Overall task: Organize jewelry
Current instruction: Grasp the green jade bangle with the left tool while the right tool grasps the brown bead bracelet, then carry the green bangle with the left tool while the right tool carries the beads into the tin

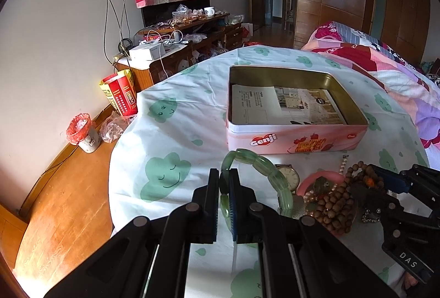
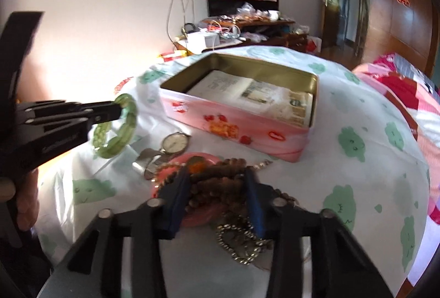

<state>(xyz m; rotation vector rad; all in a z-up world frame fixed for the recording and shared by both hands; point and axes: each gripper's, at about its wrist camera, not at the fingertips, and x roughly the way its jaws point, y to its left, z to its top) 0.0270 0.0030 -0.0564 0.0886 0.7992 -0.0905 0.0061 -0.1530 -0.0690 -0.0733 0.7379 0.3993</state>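
A green stone bracelet point(image 1: 264, 166) hangs lifted off the table, and my left gripper point(image 1: 224, 174) is shut on its near side; the right wrist view shows that gripper point(image 2: 119, 109) and the bracelet point(image 2: 126, 133) at the left. My right gripper point(image 2: 217, 170) is closed around a bunch of brown wooden beads point(image 2: 211, 188) over a pink dish point(image 2: 211, 159), with beads filling the gap between its blue pads. The left wrist view has it point(image 1: 376, 185) at the right among the beads point(image 1: 332, 204). An open pink tin point(image 1: 297, 130) with papers inside stands just behind.
A gold wristwatch point(image 2: 173, 144) lies left of the dish and a metal chain point(image 2: 239, 245) lies below my right fingers. The round table wears a white cloth with green clouds point(image 1: 165, 133). A bed point(image 1: 385, 64) adjoins at the right; the floor and a bin point(image 1: 82, 133) lie left.
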